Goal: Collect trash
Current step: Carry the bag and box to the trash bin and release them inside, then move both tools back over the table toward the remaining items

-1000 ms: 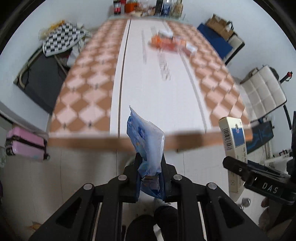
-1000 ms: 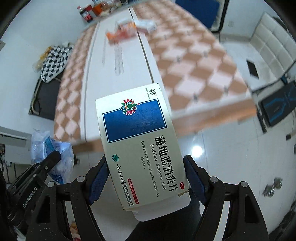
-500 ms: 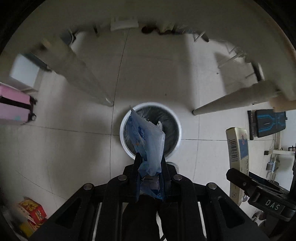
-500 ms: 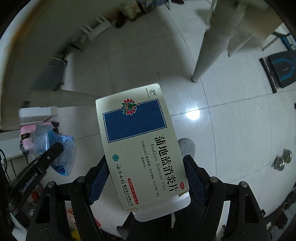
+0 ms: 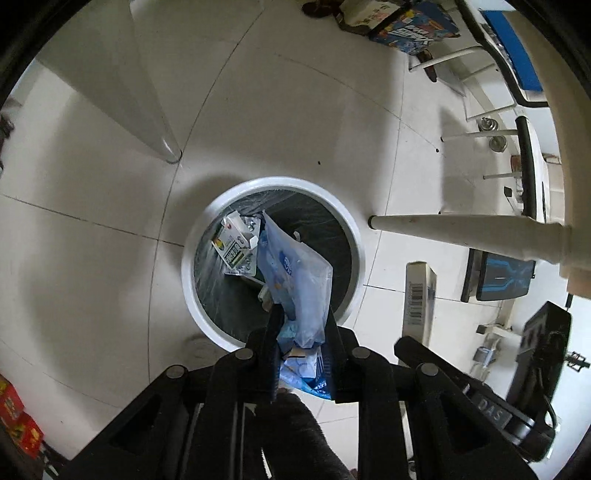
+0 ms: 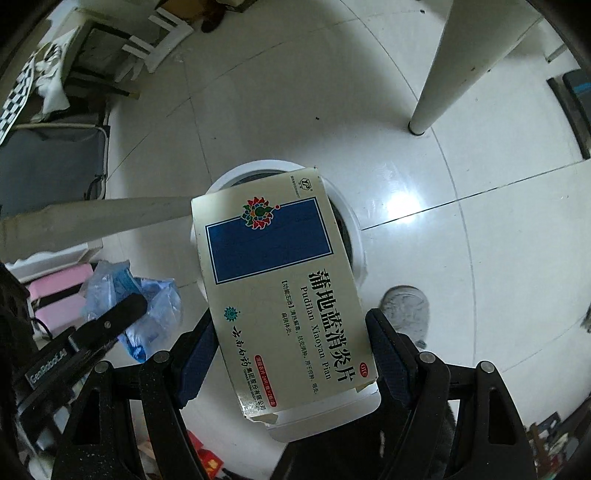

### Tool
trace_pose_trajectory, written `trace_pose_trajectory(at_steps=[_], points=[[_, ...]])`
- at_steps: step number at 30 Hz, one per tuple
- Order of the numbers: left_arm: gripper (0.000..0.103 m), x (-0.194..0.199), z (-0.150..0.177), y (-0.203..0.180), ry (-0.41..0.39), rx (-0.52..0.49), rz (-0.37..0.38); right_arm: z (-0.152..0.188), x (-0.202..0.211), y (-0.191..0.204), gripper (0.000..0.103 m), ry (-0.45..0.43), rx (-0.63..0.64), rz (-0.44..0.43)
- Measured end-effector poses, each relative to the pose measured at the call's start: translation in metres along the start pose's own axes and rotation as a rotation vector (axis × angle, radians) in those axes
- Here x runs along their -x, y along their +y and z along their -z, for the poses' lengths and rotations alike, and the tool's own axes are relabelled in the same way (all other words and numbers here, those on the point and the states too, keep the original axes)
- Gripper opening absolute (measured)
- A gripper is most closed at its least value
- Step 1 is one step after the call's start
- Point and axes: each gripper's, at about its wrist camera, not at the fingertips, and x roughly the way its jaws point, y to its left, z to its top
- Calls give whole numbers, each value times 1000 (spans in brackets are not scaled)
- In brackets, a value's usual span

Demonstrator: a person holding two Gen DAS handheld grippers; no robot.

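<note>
My left gripper (image 5: 301,317) is shut on a crumpled blue plastic wrapper (image 5: 295,280) and holds it over the near rim of a round white trash bin (image 5: 354,236) lined with a black bag. A small carton (image 5: 234,247) lies inside the bin. My right gripper (image 6: 291,332) is shut on a cream and blue medicine box (image 6: 277,295), held above the same bin (image 6: 354,236), which the box mostly hides. The box's edge shows in the left wrist view (image 5: 417,299), right of the bin. The wrapper also shows in the right wrist view (image 6: 147,306).
White table legs (image 5: 443,229) (image 6: 439,77) stand on the white tiled floor beside the bin. A pink suitcase (image 6: 55,291) is at the left, a chair (image 6: 155,40) and boxes (image 5: 402,18) farther off, red boxes (image 5: 14,417) at the lower left.
Both grippers swung down from the table top to below it. The bin has come closer and now lies right under the wrapper and the box. Both grips are unchanged.
</note>
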Motion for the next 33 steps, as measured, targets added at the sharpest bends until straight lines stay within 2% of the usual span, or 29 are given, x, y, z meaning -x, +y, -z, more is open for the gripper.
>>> trace_pose_trajectory(at_steps=[2, 3, 4, 6, 8, 9, 10, 12, 15, 22, 28, 33], points=[[20, -3, -2, 7, 21, 14, 7, -7, -12, 0, 80, 7, -15, -9], [28, -1, -2, 11, 23, 17, 2, -10, -17, 0, 80, 8, -23, -19], [44, 1, -2, 13, 24, 16, -6, -12, -22, 0, 80, 11, -24, -25], [66, 6, 1, 17, 16, 19, -14, -15, -30, 2, 81, 16, -33, -41], [72, 11, 3, 22, 0, 25, -22, -17, -37, 4, 83, 22, -34, -49], [78, 13, 4, 24, -2, 24, -36, -16, -37, 5, 86, 18, -32, -49], [87, 16, 6, 26, -3, 23, -50, -15, -37, 6, 94, 16, -30, -48], [99, 20, 9, 28, -7, 16, -79, -13, -34, 7, 98, 8, -25, -42], [99, 29, 16, 31, -26, 3, -120, -8, -27, 9, 99, 4, -11, -33], [99, 63, 42, 17, -115, -83, -285, 12, 19, 26, 99, -51, 121, 93], [99, 109, 73, -8, -146, -142, -343, 37, 84, 42, 99, -83, 204, 149], [99, 157, 97, -36, -169, -190, -355, 67, 147, 54, 99, -101, 246, 168]])
